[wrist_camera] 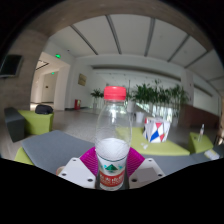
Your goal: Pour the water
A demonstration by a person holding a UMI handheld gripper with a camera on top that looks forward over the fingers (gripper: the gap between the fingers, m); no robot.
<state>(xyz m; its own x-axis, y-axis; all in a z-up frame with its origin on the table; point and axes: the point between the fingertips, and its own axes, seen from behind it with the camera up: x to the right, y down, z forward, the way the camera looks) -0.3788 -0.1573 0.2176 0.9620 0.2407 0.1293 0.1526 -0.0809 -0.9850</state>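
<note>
A clear plastic water bottle with a red cap and a red-and-green label stands upright between my fingers. My gripper is shut on the bottle, with the magenta pads pressing its lower body on both sides. The bottle is held up above the table. A paper cup with a red, white and blue pattern stands on the yellow-green table beyond the bottle, to the right of it.
A grey tabletop lies to the left below the fingers. Green chairs stand at the left. Potted plants line the far side of a large hall. A green chair sits at the right.
</note>
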